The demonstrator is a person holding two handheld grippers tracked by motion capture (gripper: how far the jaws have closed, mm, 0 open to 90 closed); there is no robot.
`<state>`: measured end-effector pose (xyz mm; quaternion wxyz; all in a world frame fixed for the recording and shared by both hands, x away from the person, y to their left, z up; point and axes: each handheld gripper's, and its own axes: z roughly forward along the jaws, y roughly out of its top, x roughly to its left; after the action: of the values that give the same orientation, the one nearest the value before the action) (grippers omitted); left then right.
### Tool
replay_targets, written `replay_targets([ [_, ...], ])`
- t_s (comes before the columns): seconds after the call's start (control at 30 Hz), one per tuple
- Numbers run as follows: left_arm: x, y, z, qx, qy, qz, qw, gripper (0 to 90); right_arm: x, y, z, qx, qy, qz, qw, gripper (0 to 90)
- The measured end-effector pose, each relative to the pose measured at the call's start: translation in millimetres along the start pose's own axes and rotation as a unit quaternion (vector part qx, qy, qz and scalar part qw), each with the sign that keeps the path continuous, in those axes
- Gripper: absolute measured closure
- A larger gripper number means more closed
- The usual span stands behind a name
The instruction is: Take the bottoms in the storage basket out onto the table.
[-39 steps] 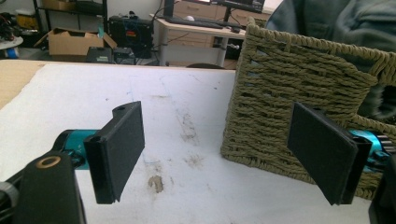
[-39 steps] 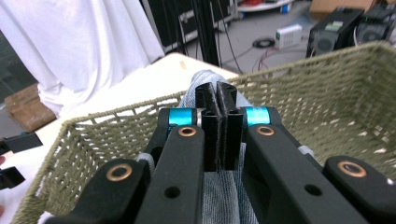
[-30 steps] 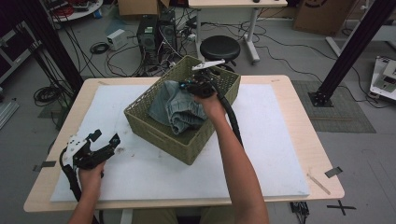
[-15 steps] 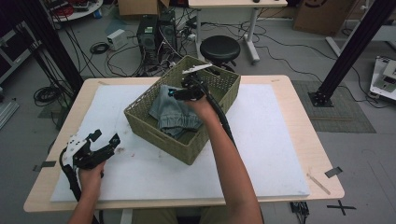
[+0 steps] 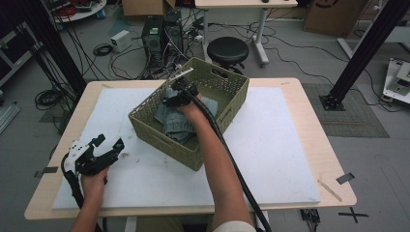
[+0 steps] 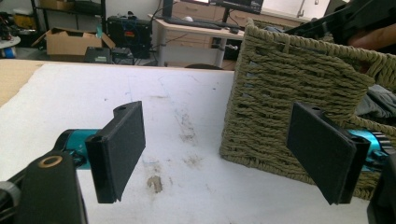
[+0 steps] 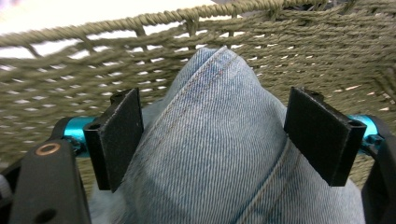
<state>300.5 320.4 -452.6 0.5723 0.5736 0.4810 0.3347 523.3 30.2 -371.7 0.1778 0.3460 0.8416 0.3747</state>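
Now the jeans (image 7: 219,154) lie bunched inside the woven basket (image 5: 145,121) near the middle of the table (image 5: 290,145). My right claw (image 7: 215,135) has just been spreading, and a denim fold bulges between its parted jaws, unpinched. At eight o'clock from the basket, my left claw (image 5: 104,145) rests on the table, jaws spread wide with nothing between them.

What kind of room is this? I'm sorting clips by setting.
Probably a lab or workshop, not a home: cables trail over the floor, computer towers stand behind the table, and black metal framing rises beside it.
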Motion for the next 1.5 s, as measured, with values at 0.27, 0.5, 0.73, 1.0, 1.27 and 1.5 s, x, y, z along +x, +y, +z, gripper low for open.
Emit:
replay_targets([
  [0.27, 0.0, 0.0, 0.2, 0.001, 0.000, 0.000, 1.0000, 20.2, 1.9, -1.8, 7.6, 0.038, -0.028, -0.028, 0.9985, 46.1],
  [0.5, -0.1, 0.0, 0.1, 0.000, 0.000, 0.000, 1.0000, 20.7, -0.3, -0.1, -6.0, 0.047, -0.029, -0.032, 0.9980, 77.3],
  [0.73, 0.2, 0.1, -0.3, 0.000, 0.000, -0.001, 1.0000, 20.7, -14.5, 0.5, -51.2, -0.075, 0.010, 0.021, 0.9969, 77.6],
  [1.0, 0.1, 0.0, -0.4, -0.001, 0.000, 0.000, 1.0000, 20.8, -36.1, -0.6, -127.9, -0.200, 0.020, 0.033, 0.9790, 77.7],
  [1.27, -0.9, -0.2, 0.0, -0.001, -0.001, 0.003, 1.0000, 20.8, -48.5, -6.7, -181.8, -0.231, 0.009, 0.017, 0.9728, 77.7],
  [1.5, -1.3, -0.1, -0.1, 0.000, -0.001, 0.007, 1.0000, 20.8, -60.9, -21.5, -234.1, -0.269, 0.000, 0.010, 0.9631, 77.6],
])
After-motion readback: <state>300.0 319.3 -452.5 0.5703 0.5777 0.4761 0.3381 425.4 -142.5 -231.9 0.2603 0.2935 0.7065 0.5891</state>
